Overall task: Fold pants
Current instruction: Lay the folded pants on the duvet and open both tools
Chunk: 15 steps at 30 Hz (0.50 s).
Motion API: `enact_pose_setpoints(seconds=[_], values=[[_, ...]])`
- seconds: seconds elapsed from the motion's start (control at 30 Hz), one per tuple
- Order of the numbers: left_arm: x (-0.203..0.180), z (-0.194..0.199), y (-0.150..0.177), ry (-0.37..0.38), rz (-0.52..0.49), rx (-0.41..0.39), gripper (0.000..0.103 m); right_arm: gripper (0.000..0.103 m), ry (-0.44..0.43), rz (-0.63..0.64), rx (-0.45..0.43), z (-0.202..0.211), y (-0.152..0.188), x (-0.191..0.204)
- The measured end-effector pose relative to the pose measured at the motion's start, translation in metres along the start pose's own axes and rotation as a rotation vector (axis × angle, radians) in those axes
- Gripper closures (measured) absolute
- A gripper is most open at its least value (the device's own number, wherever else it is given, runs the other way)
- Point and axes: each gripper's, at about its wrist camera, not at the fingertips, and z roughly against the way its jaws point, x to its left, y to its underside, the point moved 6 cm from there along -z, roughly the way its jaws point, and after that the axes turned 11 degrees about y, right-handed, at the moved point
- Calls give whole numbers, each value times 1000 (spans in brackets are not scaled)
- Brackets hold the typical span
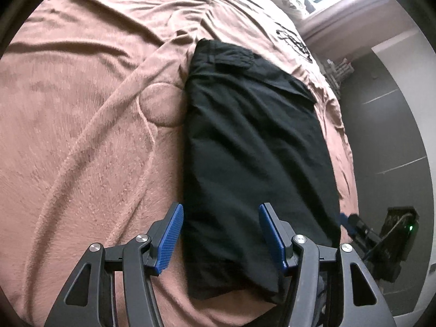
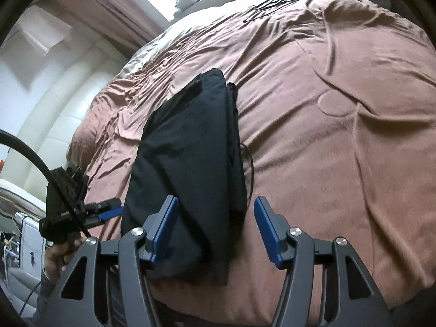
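Black pants (image 1: pixel 253 141), folded lengthwise into a long strip, lie flat on a pink-brown blanket (image 1: pixel 90 136) over a bed. My left gripper (image 1: pixel 221 214) hovers open above the strip's near end, its blue pads (image 1: pixel 170 234) apart with the cloth below the gap. In the right wrist view the pants (image 2: pixel 188 150) run away from me, with a thin black cord (image 2: pixel 251 163) curling off their right edge. My right gripper (image 2: pixel 217 204) is open over that near right edge, its pads not pressing on the cloth. The left gripper (image 2: pixel 110 212) shows at the pants' left side, held by a hand (image 2: pixel 58 256).
A tangle of black cable (image 2: pixel 275 0) lies on the far part of the bed, near the window. A padded white headboard (image 2: pixel 54 109) borders the bed on one side. The bed's edge drops to grey floor (image 1: pixel 387 136). The right gripper (image 1: pixel 351 222) shows by that edge.
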Motion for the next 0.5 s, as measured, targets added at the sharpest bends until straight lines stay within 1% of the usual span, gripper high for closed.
enact_pose_setpoints(seconds=[0.23, 0.4, 0.5], values=[[10, -6, 7, 36, 35, 16, 44, 47, -13, 23, 60, -50, -14, -2], [16, -4, 11, 79, 69, 11, 47, 47, -8, 28, 102, -75, -18, -4], [22, -2, 14, 113, 100, 8, 52, 47, -59, -20, 141, -87, -17, -7]])
